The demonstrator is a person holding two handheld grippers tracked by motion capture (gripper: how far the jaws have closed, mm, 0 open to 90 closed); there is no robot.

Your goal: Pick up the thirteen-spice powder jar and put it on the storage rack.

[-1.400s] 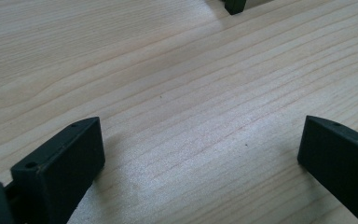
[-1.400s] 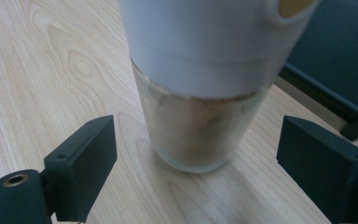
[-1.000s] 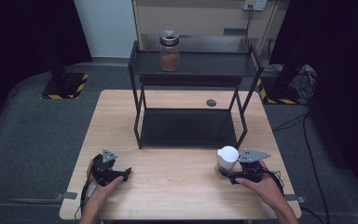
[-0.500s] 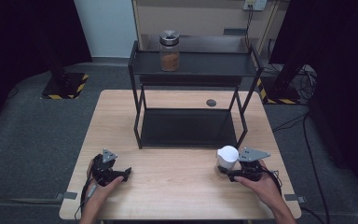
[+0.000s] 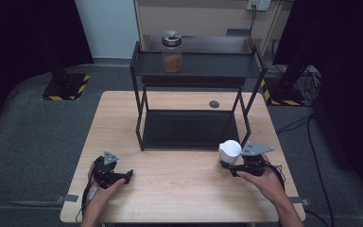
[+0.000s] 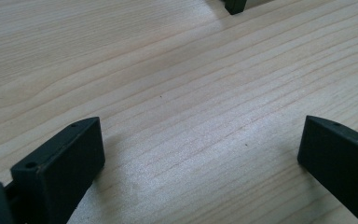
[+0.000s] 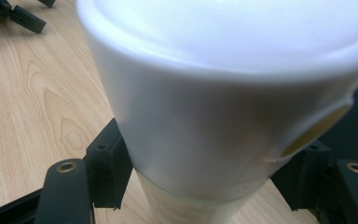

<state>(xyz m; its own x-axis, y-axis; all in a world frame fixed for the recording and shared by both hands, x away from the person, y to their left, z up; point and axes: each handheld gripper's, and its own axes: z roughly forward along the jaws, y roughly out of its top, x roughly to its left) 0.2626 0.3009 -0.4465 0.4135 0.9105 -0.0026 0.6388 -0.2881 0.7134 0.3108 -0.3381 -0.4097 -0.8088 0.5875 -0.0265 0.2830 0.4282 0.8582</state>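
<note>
- One white, smooth plastic bottle with a rounded cap (image 5: 229, 150) stands upright on the pale wood-grain desk (image 5: 179, 189), clamped between the right tongs (image 5: 227, 165), whose black jaws have just closed on its lower body.
- The left tongs (image 5: 128, 174) rest on the desk well apart from the bottle, jaws spread wide and empty.
- One black metal two-tier shelf (image 5: 194, 71) stands beyond both tongs.
- One glass jar of brown powder with a metal lid (image 5: 171, 52) sits on its top tier.

Wooden table (image 5: 179, 189), black rack (image 5: 191, 127), white-lidded jar (image 5: 229, 151), perhaps resting
</note>
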